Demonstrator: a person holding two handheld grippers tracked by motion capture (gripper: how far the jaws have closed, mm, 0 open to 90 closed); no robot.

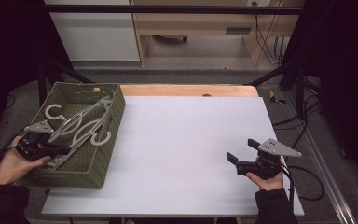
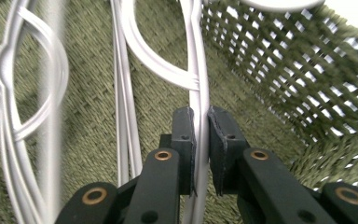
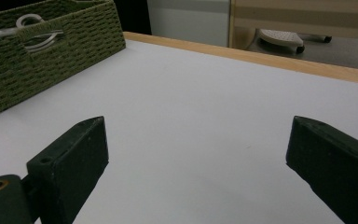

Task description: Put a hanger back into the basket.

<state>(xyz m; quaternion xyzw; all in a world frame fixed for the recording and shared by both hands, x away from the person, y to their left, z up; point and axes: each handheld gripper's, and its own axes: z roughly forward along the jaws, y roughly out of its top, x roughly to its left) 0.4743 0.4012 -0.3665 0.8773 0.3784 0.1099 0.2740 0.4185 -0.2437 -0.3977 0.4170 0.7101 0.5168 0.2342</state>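
My left gripper [image 2: 201,154] is clamped on the thin white arm of a hanger [image 2: 198,100], the bar running straight up between my two pads and on ahead of them. That hanger lies inside the green woven basket [image 1: 112,135], whose mesh wall rises just to the right of my jaws, and more white hangers [image 2: 23,93] lie on the basket floor to their left. My right gripper [image 3: 196,154] hangs over the white table sheet [image 3: 191,98] with its jaws wide apart and nothing between them; the basket sits well off, ahead of it and to its left.
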